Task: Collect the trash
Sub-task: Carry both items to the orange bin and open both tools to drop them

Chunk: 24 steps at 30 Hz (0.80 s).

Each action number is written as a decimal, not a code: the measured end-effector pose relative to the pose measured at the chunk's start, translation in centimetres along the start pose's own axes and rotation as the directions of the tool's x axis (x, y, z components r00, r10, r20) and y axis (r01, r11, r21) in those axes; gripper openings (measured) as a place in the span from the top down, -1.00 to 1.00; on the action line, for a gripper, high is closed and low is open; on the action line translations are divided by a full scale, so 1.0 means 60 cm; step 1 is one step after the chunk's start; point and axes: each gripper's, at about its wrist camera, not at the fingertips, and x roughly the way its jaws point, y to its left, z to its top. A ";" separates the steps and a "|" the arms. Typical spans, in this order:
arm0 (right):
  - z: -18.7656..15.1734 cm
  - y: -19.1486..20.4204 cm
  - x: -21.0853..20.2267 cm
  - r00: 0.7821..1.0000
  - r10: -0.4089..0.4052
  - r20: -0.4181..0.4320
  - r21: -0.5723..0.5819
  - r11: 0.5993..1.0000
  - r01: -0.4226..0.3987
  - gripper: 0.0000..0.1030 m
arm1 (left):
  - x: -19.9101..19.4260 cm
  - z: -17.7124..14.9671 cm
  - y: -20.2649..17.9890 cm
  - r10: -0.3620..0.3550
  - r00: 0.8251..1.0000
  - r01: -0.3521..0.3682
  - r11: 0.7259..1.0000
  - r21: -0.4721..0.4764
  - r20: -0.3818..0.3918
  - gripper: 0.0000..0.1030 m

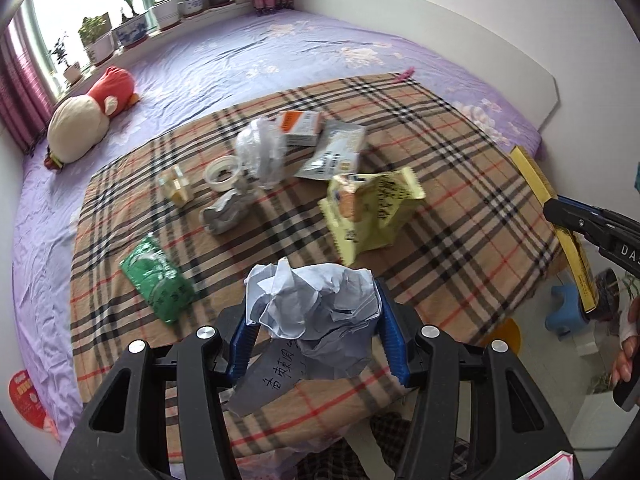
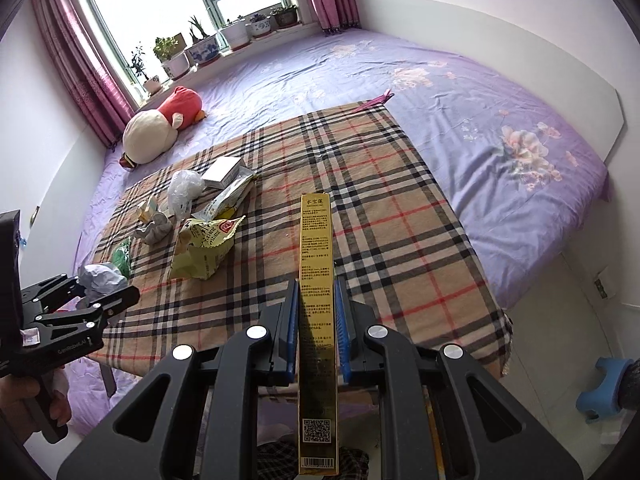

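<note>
My left gripper is shut on a crumpled white paper ball with handwriting, lifted over the near edge of the plaid blanket. My right gripper is shut on a long gold box, held edge-up above the blanket's near side. Each gripper also shows in the other's view: the left gripper with the paper ball, the right gripper with the gold box. Lying on the blanket are a yellow snack bag, a green packet, a tape roll and a clear plastic bag.
More litter sits mid-blanket: a white-orange box, a silver pouch, a grey wrapper. A plush toy lies on the purple sheet near potted plants. A blue stool stands on the floor.
</note>
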 end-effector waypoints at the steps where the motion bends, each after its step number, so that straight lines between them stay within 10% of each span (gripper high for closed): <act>1: -0.006 -0.010 -0.009 1.000 -0.001 0.005 0.012 1.000 0.001 0.65 | 0.003 0.004 -0.021 -0.019 1.000 0.019 0.999 0.033 -0.002 -0.05; 10: -0.091 -0.146 -0.086 0.997 -0.071 0.019 0.182 0.981 0.066 0.65 | 0.013 0.020 -0.233 -0.195 0.979 0.201 0.918 0.343 -0.052 -0.06; 24: -0.291 -0.350 -0.142 0.979 -0.183 -0.094 0.402 0.892 0.205 0.65 | 0.072 -0.071 -0.556 -0.342 0.888 0.455 0.549 0.701 -0.309 -0.07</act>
